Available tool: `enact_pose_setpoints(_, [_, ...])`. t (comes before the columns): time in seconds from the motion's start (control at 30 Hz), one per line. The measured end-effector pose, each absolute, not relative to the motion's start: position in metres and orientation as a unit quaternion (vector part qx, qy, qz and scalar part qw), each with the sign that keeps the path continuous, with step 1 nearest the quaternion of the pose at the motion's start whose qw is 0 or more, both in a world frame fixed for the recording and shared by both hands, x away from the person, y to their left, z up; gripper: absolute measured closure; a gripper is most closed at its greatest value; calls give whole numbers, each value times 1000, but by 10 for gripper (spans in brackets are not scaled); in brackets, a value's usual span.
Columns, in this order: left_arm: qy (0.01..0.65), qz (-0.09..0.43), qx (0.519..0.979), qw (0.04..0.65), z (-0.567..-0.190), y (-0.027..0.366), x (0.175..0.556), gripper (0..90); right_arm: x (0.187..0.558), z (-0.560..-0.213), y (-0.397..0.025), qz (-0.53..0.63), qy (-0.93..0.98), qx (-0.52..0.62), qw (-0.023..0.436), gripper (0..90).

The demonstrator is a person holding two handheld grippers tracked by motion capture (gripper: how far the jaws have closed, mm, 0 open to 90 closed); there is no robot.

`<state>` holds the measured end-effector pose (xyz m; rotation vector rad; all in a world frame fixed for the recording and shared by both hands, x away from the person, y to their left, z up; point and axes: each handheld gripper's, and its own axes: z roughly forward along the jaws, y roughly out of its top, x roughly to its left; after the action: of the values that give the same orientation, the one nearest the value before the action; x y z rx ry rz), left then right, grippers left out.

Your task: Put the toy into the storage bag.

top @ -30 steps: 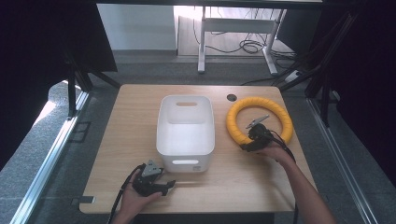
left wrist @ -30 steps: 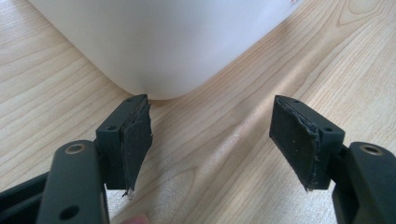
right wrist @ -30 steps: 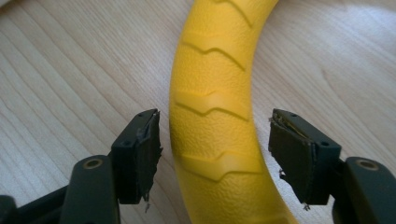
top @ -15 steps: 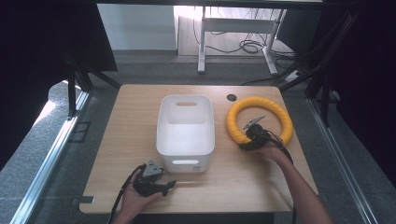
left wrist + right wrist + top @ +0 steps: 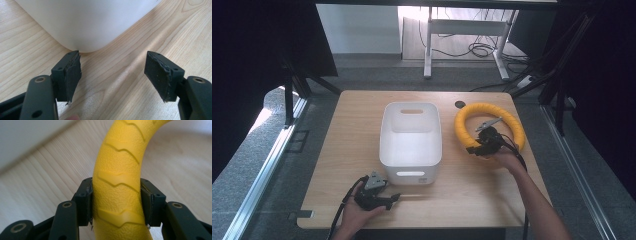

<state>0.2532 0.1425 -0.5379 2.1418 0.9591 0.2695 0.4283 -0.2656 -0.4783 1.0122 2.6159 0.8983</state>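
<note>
A yellow ring [image 5: 472, 120] with a tyre-like tread lies on the right half of the wooden table [image 5: 357, 115]. My right gripper [image 5: 475, 148] is shut on the ring's near left part. In the right gripper view the ring [image 5: 117, 170] sits squeezed between both pads. A white plastic bin [image 5: 410, 165] stands in the middle of the table, with nothing inside. My left gripper [image 5: 391, 200] lies near the table's front edge, just in front of the bin, open. In the left gripper view the bin's rounded corner [image 5: 87, 22] is close ahead, and nothing is between the pads.
A dark round cable hole [image 5: 460, 104] sits in the table behind the ring. Black frames and a metal rail [image 5: 257, 165] flank the table. A white desk leg [image 5: 428, 50] and cables lie on the floor beyond.
The right gripper has slid left across the ring's opening onto its near left part and closed on it. The left gripper has stayed put.
</note>
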Motion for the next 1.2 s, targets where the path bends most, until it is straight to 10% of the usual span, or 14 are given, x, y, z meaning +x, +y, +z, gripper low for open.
enact_pose_setpoints(1.2, [375,106,840,378,-539,142,253,295,386,-395,-291,539,778,320,49,517])
